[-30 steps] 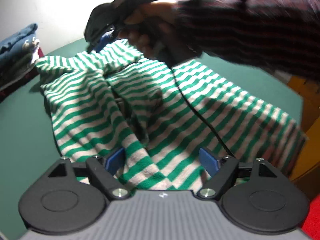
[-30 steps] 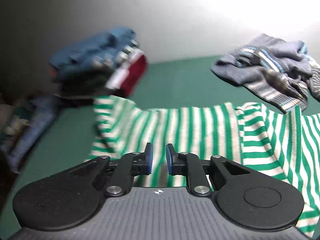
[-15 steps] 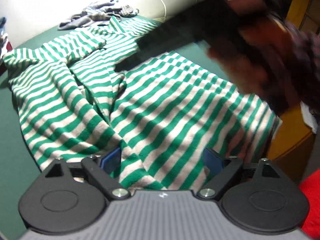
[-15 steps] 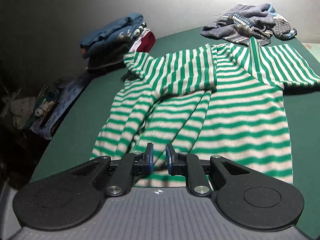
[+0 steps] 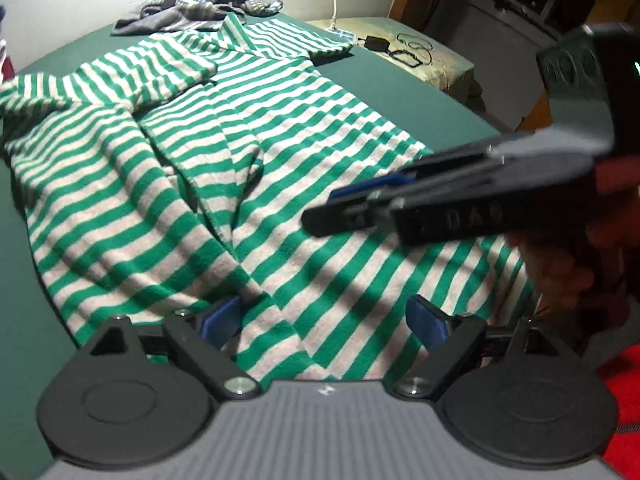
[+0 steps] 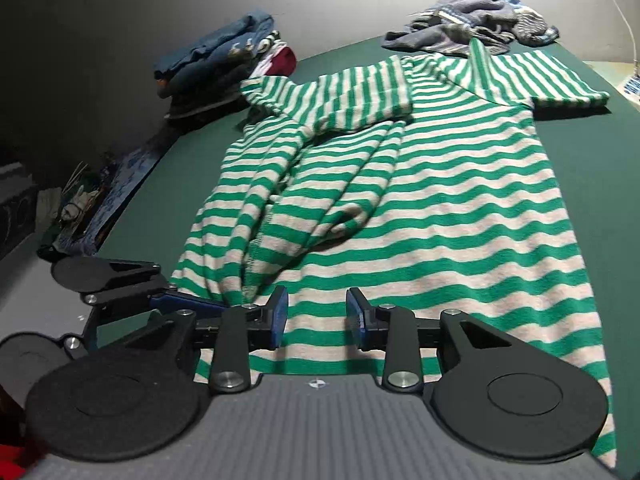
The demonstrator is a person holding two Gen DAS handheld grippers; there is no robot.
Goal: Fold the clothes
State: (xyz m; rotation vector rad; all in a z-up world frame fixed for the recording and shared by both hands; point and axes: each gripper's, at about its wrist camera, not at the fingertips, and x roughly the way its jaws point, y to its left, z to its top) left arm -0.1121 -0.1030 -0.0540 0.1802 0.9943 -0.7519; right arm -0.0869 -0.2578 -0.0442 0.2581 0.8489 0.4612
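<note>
1. The left tool [image 5: 322, 322] is wide open over the near hem of the green-striped shirt [image 6: 420, 184], gripping nothing.
2. The shirt lies spread on the green tabletop [image 6: 592, 168], its left side bunched.
3. The right tool [image 6: 316, 314] is opening above the hem, holding nothing; in the left view its side lettering is too blurred to read.

R gripper [image 6: 316, 320] pulled back from shirt's [image 6: 400, 200] collar end to hem at 6 o'clock; jaws opening from near-shut, nothing pinched. In L view it crosses in from 3 o'clock, low over shirt. L gripper [image 5: 324, 320] jaws slightly wider, straddling hem.
</note>
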